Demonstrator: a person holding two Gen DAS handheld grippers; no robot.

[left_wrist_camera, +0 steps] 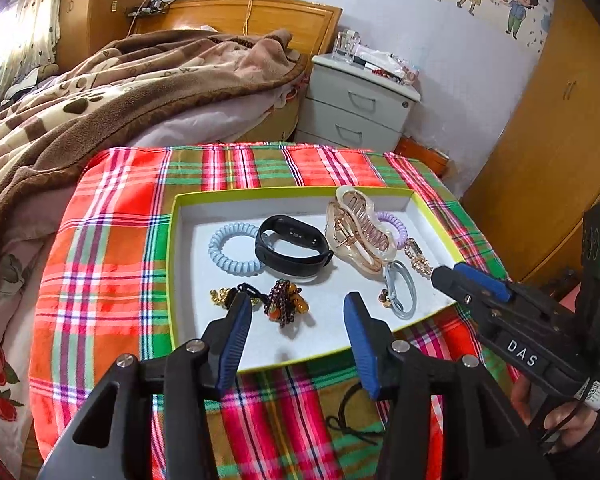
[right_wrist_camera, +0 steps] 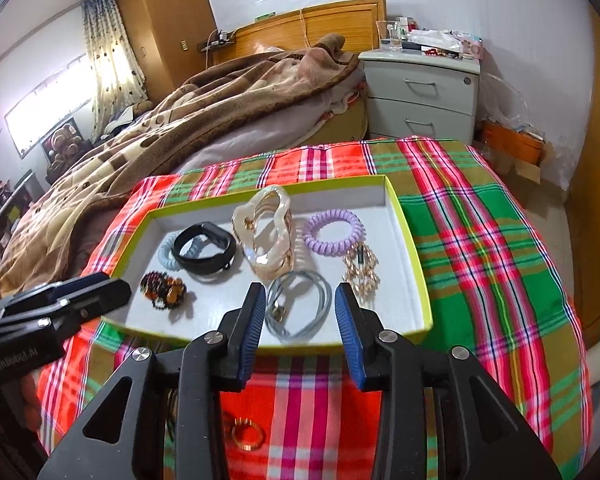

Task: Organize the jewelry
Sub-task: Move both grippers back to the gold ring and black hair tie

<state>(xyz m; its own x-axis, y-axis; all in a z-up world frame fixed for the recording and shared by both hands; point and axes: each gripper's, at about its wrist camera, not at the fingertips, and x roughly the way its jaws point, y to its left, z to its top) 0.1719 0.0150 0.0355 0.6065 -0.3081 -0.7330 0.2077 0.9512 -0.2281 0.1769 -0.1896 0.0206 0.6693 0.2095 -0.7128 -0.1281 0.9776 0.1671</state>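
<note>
A white tray with a yellow-green rim (left_wrist_camera: 170, 264) (right_wrist_camera: 412, 256) lies on a plaid cloth. It holds a black wristband (left_wrist_camera: 290, 246), a light blue coil tie (left_wrist_camera: 232, 249), a purple coil tie (right_wrist_camera: 332, 232), a pale claw clip (left_wrist_camera: 358, 232), a gold brooch (right_wrist_camera: 360, 270), a grey elastic (right_wrist_camera: 300, 308) and a dark bead bracelet (left_wrist_camera: 286, 300). My left gripper (left_wrist_camera: 298, 308) stands open over the tray's near side, with the bead bracelet lying just beyond its fingers. My right gripper (right_wrist_camera: 300, 292) is open too, and the grey elastic lies flat under the gap, untouched.
On the plaid cloth (right_wrist_camera: 480, 240) in front of the tray lie a gold ring (right_wrist_camera: 247, 434) and a black cord (left_wrist_camera: 352, 412). A bed with a brown blanket (left_wrist_camera: 100, 92) is at the left, a grey nightstand (right_wrist_camera: 424, 92) behind, a wooden wardrobe (left_wrist_camera: 548, 140) at the right.
</note>
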